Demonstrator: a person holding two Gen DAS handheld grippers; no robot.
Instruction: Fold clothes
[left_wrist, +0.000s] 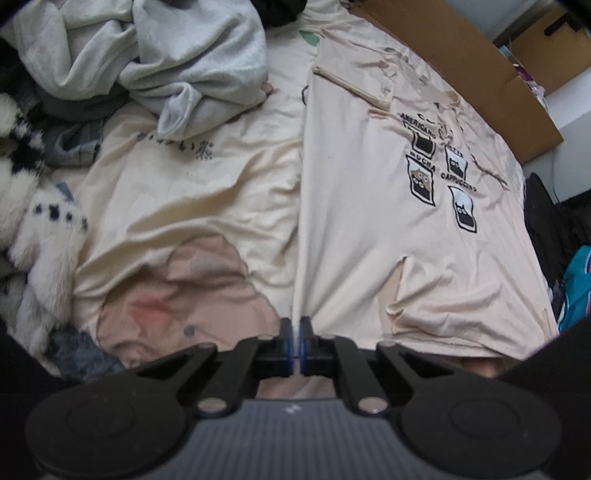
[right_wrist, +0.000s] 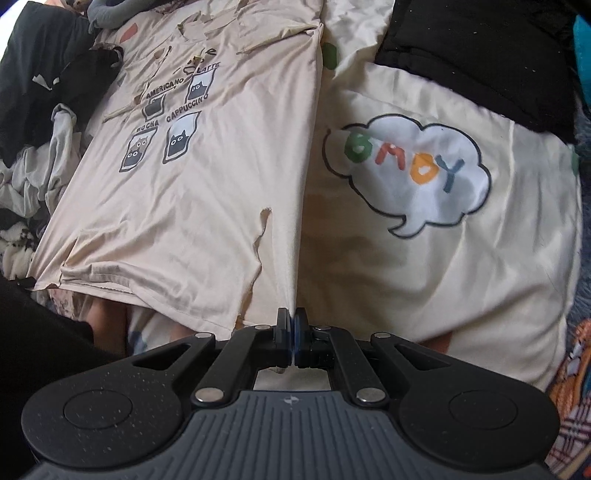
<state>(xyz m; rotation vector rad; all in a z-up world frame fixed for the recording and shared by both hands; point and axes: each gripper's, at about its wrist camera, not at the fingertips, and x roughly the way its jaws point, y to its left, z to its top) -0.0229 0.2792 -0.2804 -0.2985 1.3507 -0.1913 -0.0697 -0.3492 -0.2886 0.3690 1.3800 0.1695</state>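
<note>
A beige T-shirt (left_wrist: 369, 192) with black coffee-cup cat prints lies spread flat on the bed, collar away from me. The same T-shirt (right_wrist: 192, 192) fills the left half of the right wrist view. My left gripper (left_wrist: 296, 325) is shut on the T-shirt's hem at its left bottom corner, and the cloth runs up taut from the pads. My right gripper (right_wrist: 291, 317) is shut on the T-shirt's hem at its right bottom corner. The hem between the two corners sags slightly.
A cream printed duvet (right_wrist: 443, 258) with a speech-bubble drawing covers the bed. A grey sweatshirt (left_wrist: 177, 62) lies heaped at the back left. A brown cardboard sheet (left_wrist: 480, 74) borders the far right. Black clothes (right_wrist: 480, 55) lie at the right. A fluffy black-and-white item (left_wrist: 26, 184) sits left.
</note>
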